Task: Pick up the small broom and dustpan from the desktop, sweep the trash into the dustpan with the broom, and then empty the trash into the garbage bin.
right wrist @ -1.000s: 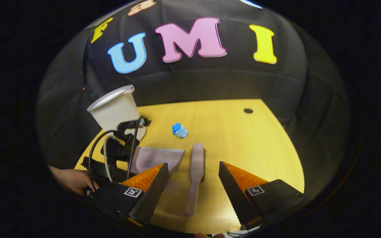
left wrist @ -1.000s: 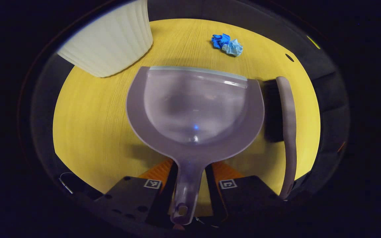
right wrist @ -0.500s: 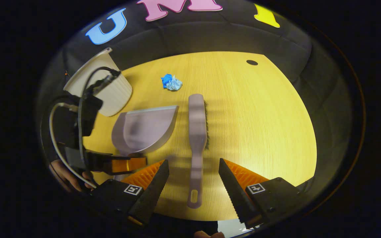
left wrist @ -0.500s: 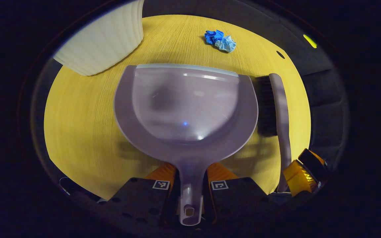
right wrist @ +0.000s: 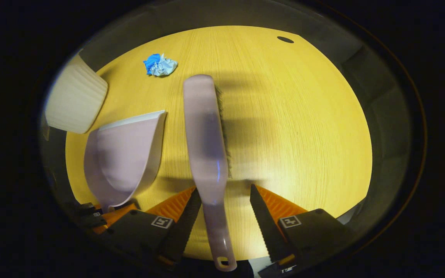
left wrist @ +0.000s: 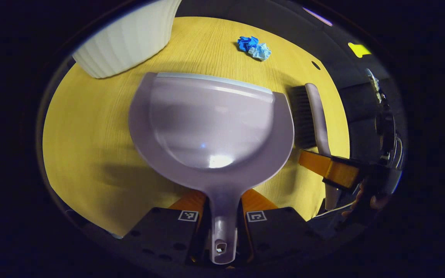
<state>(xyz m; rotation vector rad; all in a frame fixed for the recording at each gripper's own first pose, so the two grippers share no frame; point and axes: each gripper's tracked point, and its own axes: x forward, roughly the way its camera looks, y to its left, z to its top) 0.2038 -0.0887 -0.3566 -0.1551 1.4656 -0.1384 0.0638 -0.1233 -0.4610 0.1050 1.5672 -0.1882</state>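
Observation:
A pale mauve dustpan [left wrist: 211,123] lies over the yellow desktop [left wrist: 91,127], its handle pinched between the fingers of my left gripper [left wrist: 225,197], which is shut on it. Right of it lies the matching small broom [left wrist: 317,112], bristles toward the pan. In the right gripper view the broom [right wrist: 206,135] runs straight ahead, and its handle passes between the fingers of my right gripper [right wrist: 224,189], which is open; the left finger is close against the handle and the right one stands apart. Crumpled blue trash [left wrist: 254,47] [right wrist: 160,65] lies farther out. The dustpan [right wrist: 122,158] is to the broom's left.
A white ribbed garbage bin [left wrist: 126,38] [right wrist: 75,100] stands at the far left of the desktop. A small dark hole [right wrist: 285,39] marks the far side of the desktop. The right gripper [left wrist: 334,170] and a hand [left wrist: 365,197] appear at the broom's handle.
My left gripper closed on the dustpan handle. My right gripper came down and forward until the broom handle lay between its open fingers.

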